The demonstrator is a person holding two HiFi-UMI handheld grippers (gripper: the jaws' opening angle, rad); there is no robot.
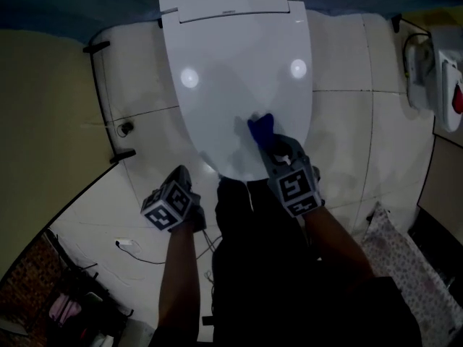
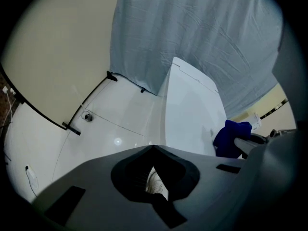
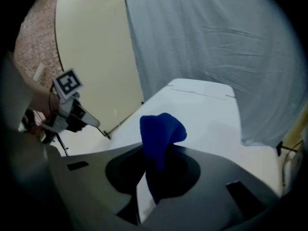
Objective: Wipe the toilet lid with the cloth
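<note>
Right gripper (image 1: 269,144) clamps blue cloth (image 1: 260,126) over white lid (image 1: 239,63); pale tiled floor (image 1: 347,121).

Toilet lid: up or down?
Down. The toilet lid lies flat over the bowl; the right gripper holds the cloth over its near end.

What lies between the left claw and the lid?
Only bare floor: the head view shows nothing else separating the left claw from the lid.
</note>
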